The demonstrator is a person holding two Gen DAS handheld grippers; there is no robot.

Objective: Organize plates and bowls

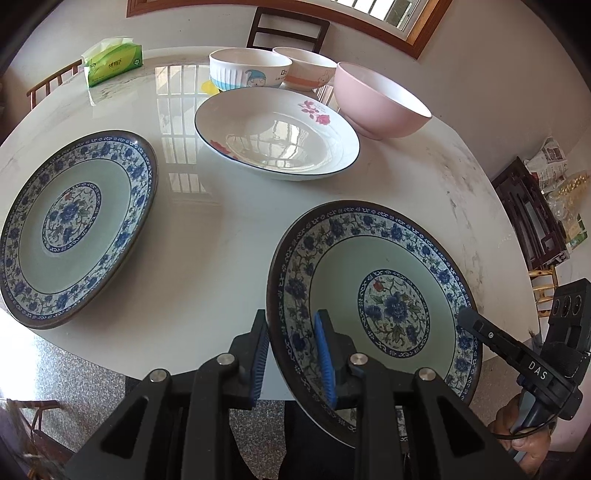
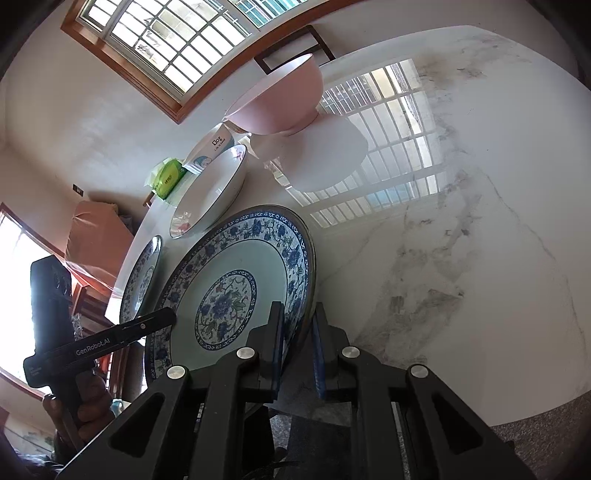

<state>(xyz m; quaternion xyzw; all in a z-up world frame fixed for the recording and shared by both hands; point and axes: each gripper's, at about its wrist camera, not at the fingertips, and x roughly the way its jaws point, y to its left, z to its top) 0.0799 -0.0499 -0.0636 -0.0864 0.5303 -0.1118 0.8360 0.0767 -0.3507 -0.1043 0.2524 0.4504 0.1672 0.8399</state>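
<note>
A blue-and-white patterned plate (image 1: 373, 295) is tilted above the table's near edge. My left gripper (image 1: 293, 350) is shut on its left rim. My right gripper (image 2: 297, 339) is shut on the opposite rim of the same plate (image 2: 236, 280). A second matching plate (image 1: 74, 225) lies flat on the table at the left; it also shows in the right wrist view (image 2: 142, 277). A white floral plate (image 1: 277, 136) sits mid-table. A pink bowl (image 1: 380, 99), a white cartoon bowl (image 1: 247, 72) and an orange-banded bowl (image 1: 306, 72) stand behind it.
A green tissue pack (image 1: 110, 62) lies at the far left of the white marble table (image 1: 221, 258). A chair (image 1: 288, 29) stands behind the table. Dark furniture (image 1: 528, 218) stands to the right. The right-hand gripper's body (image 1: 535, 369) hangs at the plate's right.
</note>
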